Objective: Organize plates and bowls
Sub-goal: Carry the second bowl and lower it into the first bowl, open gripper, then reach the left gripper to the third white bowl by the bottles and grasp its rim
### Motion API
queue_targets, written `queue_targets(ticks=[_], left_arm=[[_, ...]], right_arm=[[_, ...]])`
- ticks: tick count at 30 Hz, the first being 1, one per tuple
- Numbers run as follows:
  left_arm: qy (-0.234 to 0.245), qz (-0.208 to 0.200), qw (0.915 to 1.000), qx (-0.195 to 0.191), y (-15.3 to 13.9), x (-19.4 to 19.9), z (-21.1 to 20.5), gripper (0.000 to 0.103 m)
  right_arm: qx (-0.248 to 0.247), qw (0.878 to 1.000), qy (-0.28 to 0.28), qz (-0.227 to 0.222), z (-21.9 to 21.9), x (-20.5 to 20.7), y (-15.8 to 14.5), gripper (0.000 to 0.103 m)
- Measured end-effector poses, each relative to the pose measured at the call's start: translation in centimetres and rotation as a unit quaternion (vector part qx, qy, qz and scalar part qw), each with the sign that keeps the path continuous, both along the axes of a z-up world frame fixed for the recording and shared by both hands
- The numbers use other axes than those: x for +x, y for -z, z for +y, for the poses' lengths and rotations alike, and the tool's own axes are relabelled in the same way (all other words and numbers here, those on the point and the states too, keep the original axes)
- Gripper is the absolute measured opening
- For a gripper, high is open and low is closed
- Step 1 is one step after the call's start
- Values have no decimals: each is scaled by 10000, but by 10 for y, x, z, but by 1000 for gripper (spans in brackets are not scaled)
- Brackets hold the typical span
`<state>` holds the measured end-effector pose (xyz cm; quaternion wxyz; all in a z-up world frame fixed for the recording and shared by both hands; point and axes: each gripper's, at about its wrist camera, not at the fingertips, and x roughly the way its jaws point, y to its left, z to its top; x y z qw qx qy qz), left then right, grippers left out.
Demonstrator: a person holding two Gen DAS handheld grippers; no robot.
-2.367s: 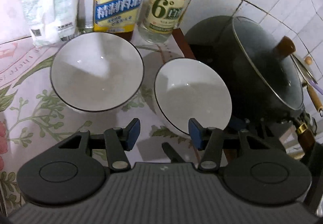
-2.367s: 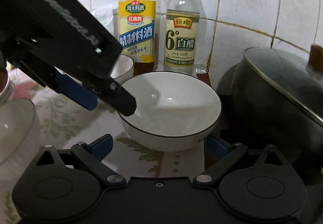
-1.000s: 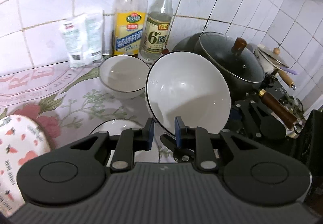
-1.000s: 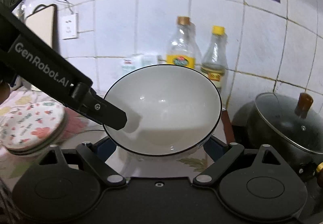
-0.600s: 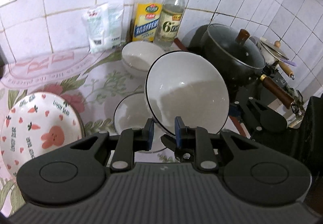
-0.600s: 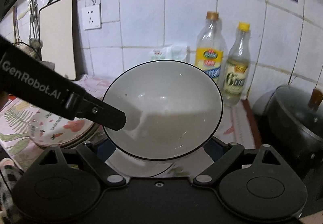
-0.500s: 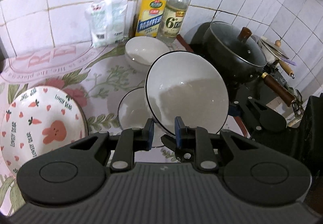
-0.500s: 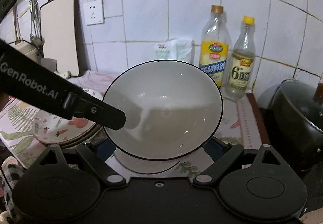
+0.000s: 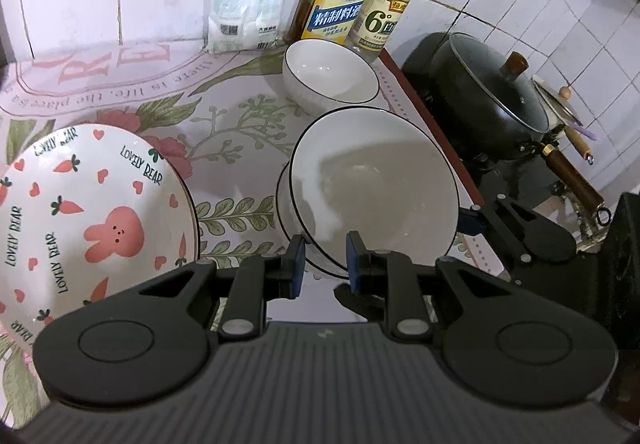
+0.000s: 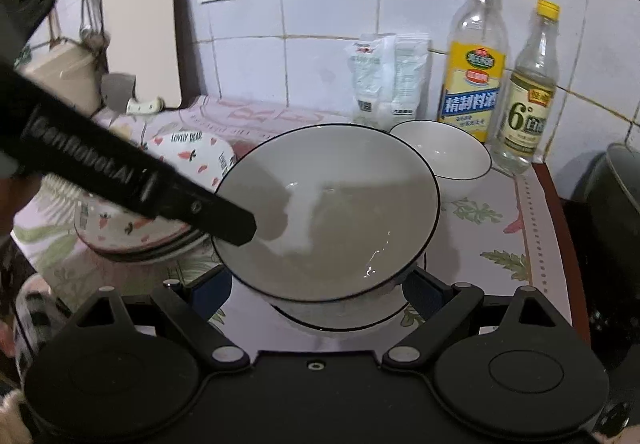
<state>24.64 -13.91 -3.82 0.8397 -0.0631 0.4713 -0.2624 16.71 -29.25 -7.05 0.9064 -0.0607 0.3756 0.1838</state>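
Observation:
My left gripper point(image 9: 322, 262) is shut on the near rim of a white bowl with a black rim point(image 9: 380, 184). The bowl hangs tilted just above a second white bowl point(image 9: 285, 204) on the counter. In the right wrist view the held bowl point(image 10: 332, 212) fills the middle, with the lower bowl point(image 10: 340, 318) under it. My right gripper point(image 10: 316, 284) is open, its fingers on either side of the bowls, touching neither. A third white bowl point(image 9: 330, 74) stands by the bottles. A rabbit-print plate point(image 9: 88, 212) lies at the left.
Two bottles point(image 9: 340, 4) and a white packet point(image 9: 244, 0) stand against the tiled wall. A black lidded pot point(image 9: 492, 96) sits on the stove at the right. A cutting board point(image 10: 140, 28) leans on the wall at far left.
The left gripper took hold of the bowl, lifted it and carried it left and down over the second bowl. The right gripper followed, open around it.

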Motion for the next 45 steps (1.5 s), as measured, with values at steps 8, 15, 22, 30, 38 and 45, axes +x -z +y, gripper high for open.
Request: queue_targets(ticks=[8,15,22,30,38,45], left_arm=[[51,167,9998,-86,17,15,-5,20],[21,1,10000,-24,16,14,-3,21],[17,-206,9998,-46,8,9,0,23],[-44,-704,9973,-212,-28,16,6,27],[39,-617,9971,-440,-41,56,-27,31],[-405,-364,9982,-243,-19,102,-48,34]], right_arm=[[-183,9998,41,107,-4,11,4,95],[-375,9992,-148,73,-8,14,6,97],[-423,9980,-409,-242,-9,7,-2,95],[386,9975,-58,-597,-54,17,-47,95],[1797,9817,612,114,-118,89,-48,95],[2296,9618,1280,768,-148,154,-14,94]])
